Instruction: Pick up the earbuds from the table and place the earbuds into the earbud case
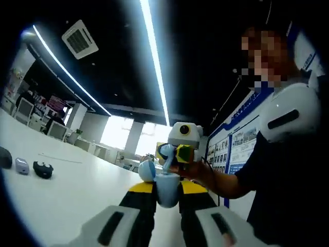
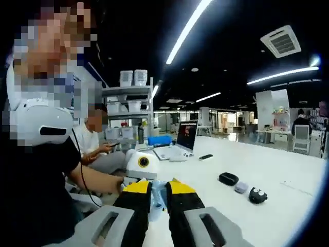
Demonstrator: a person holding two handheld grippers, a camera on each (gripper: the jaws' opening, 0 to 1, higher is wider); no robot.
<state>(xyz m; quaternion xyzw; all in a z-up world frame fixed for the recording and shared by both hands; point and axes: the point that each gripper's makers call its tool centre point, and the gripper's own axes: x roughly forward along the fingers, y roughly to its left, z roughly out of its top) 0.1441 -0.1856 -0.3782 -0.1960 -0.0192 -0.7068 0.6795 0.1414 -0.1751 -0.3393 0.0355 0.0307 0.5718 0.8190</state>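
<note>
In the left gripper view, the left gripper (image 1: 168, 194) rises from the bottom edge with its yellow-tipped jaws set narrow, a slim gap between them. Past the tips the right gripper (image 1: 167, 154) faces the camera, held in a person's hand (image 1: 198, 169); its jaw tips merge into a blue-and-yellow blur, so I cannot tell how they stand from here. Far left on the white table (image 1: 77, 190) lie three small things in a row: a dark shape (image 1: 4, 157) cut off by the view's edge, a small grey piece (image 1: 21, 165) just beside it, and a black earbud case (image 1: 43, 169) (lid or earbuds too small to make out).

In the right gripper view, the right gripper (image 2: 158, 191) shows its jaws close together with only a thin gap, nothing visibly between them. The left gripper (image 2: 143, 165) sits just beyond the tips, partly hidden by them. Right of centre on the table (image 2: 277, 170) lie a dark oval pouch (image 2: 228, 178), the grey piece (image 2: 240, 187) and the case (image 2: 257, 195), near one another and well apart from both grippers. Farther back stand a laptop (image 2: 180, 141) and a phone (image 2: 205, 157). A second person sits behind, at left.
</note>
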